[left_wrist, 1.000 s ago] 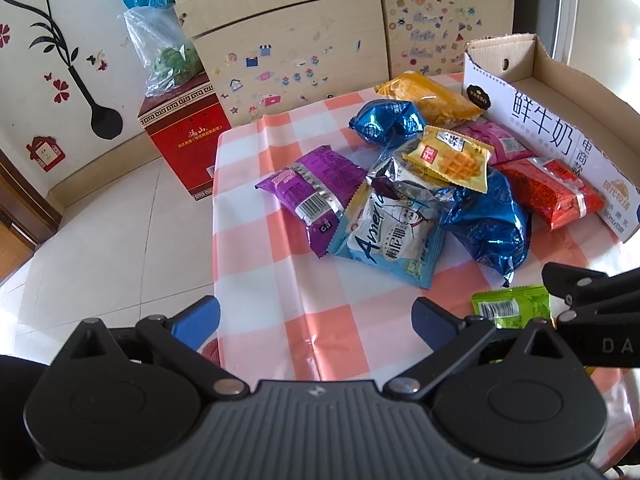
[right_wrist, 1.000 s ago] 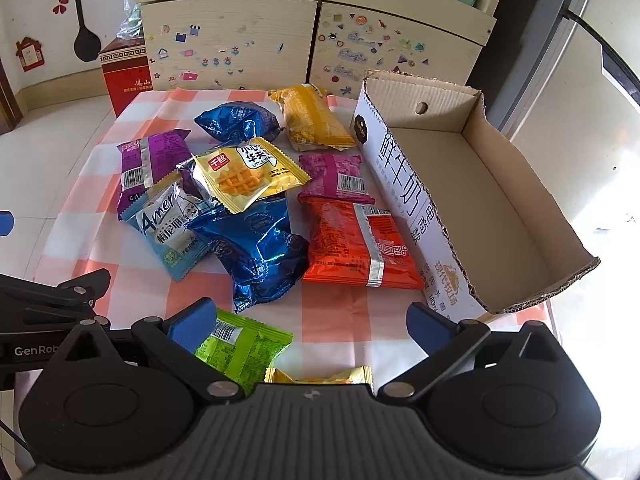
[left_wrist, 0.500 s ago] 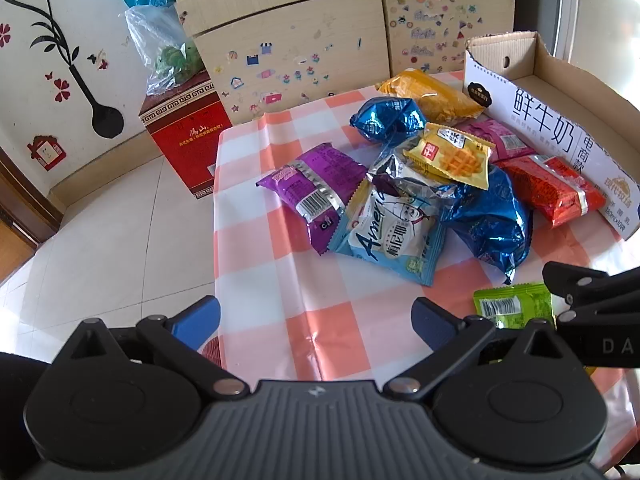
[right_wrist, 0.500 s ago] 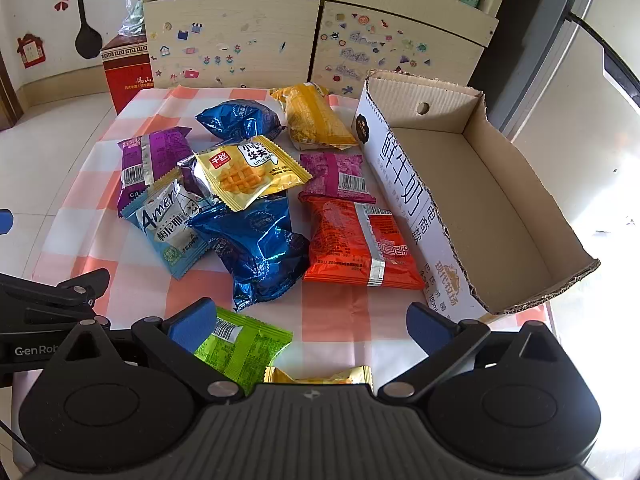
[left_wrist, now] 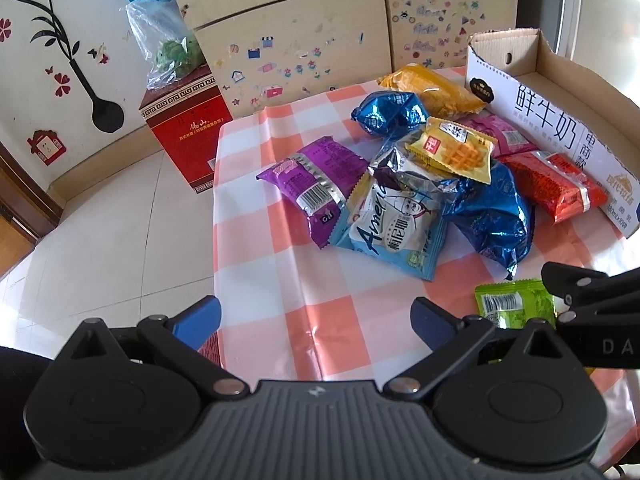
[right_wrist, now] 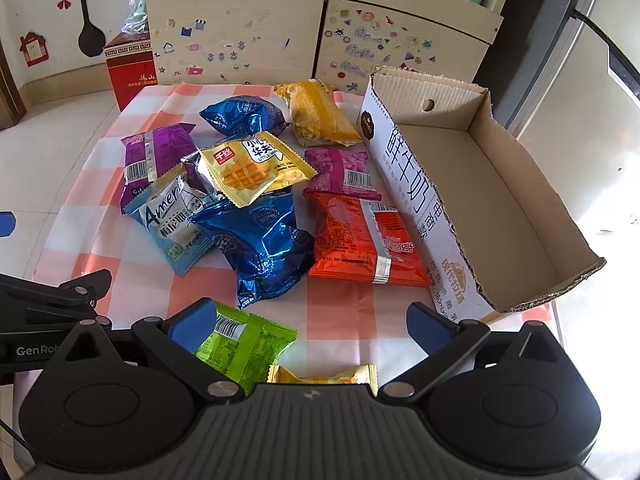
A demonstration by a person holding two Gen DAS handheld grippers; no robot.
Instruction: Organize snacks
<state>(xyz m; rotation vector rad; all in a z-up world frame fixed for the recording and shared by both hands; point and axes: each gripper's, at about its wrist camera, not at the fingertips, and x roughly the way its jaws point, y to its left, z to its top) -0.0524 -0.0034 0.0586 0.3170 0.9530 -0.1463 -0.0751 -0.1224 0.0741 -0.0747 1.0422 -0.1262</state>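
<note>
A sunlit room with a tiled floor and a sticker-covered cabinet (right_wrist: pixel 312 40) lies behind the counter (left_wrist: pixel 256 240), which wears an orange-and-white checked cloth. Over the last second almost nothing has changed: both views have only crept slightly nearer the snack pile, and no packet has shifted.

The cardboard box (right_wrist: pixel 492 184) at the right of the pile still holds nothing, so the sorting has not begun. The packets lie heaped just beside it: a red one (right_wrist: pixel 360 244) touching its printed wall, a large blue foil bag (right_wrist: pixel 260 244), a yellow waffle packet (right_wrist: pixel 248 168) on top, a purple one (left_wrist: pixel 316 184) at the far left. A green packet (right_wrist: pixel 244 344) lies nearest the right gripper (right_wrist: pixel 312 320).

Both the left gripper (left_wrist: pixel 316 316) and the right hover with fingers spread wide, gripping nothing (an approach, I judge, probably towards the green packet).
</note>
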